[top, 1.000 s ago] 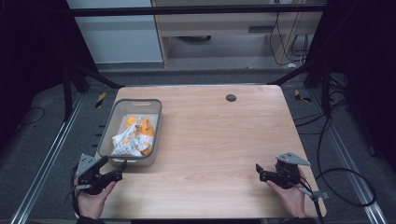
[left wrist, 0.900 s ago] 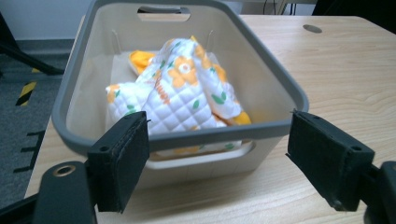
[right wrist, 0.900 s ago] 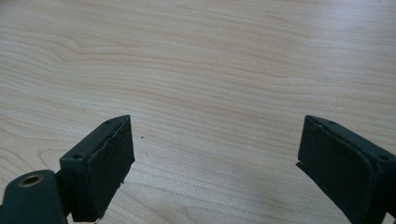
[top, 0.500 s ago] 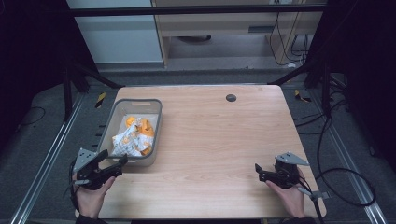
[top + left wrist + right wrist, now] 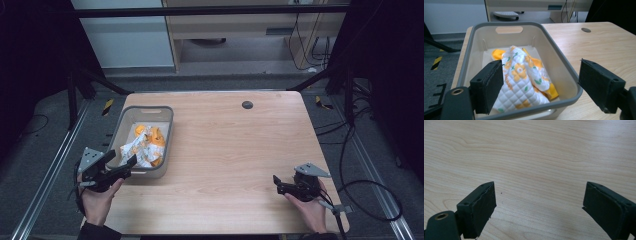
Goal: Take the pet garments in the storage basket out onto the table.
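A grey plastic bin (image 5: pixel 167 125) stands on the left part of the wooden table (image 5: pixel 235 150). Crumpled in it lies a white quilted cloth (image 5: pixel 520 82) with orange flowers and green leaves, over something orange. My left gripper (image 5: pixel 121 162) is open at the bin's near end, its jaws wide on either side of the near rim (image 5: pixel 541 110), nothing between them. At the table's front right corner my right gripper (image 5: pixel 278 183) is open, low over bare wood (image 5: pixel 539 170) and pointing left.
A dark round hole (image 5: pixel 247 104) sits near the table's far edge. Metal frame rails (image 5: pixel 55 165) run along both sides below the table. Black cables (image 5: pixel 370 200) trail on the floor at the right. A cabinet (image 5: pixel 240 25) stands behind.
My left gripper has risen and moved forward to the bin's near end. The right gripper has stayed where it was.
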### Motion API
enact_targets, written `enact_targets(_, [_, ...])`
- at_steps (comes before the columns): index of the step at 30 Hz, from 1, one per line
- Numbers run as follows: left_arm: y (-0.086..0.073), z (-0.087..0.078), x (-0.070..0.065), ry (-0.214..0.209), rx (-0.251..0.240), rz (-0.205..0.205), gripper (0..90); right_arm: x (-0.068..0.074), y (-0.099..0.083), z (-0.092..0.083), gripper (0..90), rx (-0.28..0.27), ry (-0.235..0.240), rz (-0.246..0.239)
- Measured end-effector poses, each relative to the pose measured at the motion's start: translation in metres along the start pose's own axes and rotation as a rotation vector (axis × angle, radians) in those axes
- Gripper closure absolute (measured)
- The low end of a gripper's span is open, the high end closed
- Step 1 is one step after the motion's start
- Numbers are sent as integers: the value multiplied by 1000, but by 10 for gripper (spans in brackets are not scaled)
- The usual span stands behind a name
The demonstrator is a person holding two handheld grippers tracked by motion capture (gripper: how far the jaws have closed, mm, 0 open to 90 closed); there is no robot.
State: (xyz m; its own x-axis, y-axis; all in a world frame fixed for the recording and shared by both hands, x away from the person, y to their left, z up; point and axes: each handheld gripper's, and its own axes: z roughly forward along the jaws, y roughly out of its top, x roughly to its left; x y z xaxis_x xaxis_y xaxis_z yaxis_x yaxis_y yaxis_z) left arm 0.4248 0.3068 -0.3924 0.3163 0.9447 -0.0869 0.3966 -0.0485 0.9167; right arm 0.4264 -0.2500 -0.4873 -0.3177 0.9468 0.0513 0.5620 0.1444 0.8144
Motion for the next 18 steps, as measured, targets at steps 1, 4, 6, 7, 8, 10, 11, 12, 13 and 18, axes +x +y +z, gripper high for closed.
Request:
enact_targets(1, [1, 1, 0, -1, 0, -1, 193, 0, 0, 1, 111, -2, -3, -9])
enact_targets(4, [7, 4, 1, -2, -2, -3, 192, 0, 0, 1, 111, 1, 0, -9])
enact_targets(6, [9, 5, 1, -2, -1, -4, 191, 1, -1, 1, 112, 0, 1, -12])
enact_targets(7, [13, 7, 3, -5, -2, -5, 191, 0, -1, 0, 112, 0, -1, -12])
enact_targets(8, [16, 8, 3, -3, -3, -6, 190, 1, -1, 0, 112, 0, 0, -11])
enact_targets(10, [21, 11, 5, 1, -3, -5, 190, 1, -1, 0, 112, 2, 0, -12])
enact_targets(11, [24, 12, 6, -1, -6, -7, 190, 1, -1, 1, 113, 6, 3, -17])
enact_targets(12, [24, 12, 6, -1, -6, -7, 189, 2, -1, 1, 113, 7, 4, -19])
enact_targets(13, [25, 13, 7, -4, -6, -9, 189, 2, -1, 1, 113, 7, 4, -19])
enact_targets(18, [34, 24, 10, 4, 15, -4, 185, 1, -1, 1, 113, 5, 3, -18])
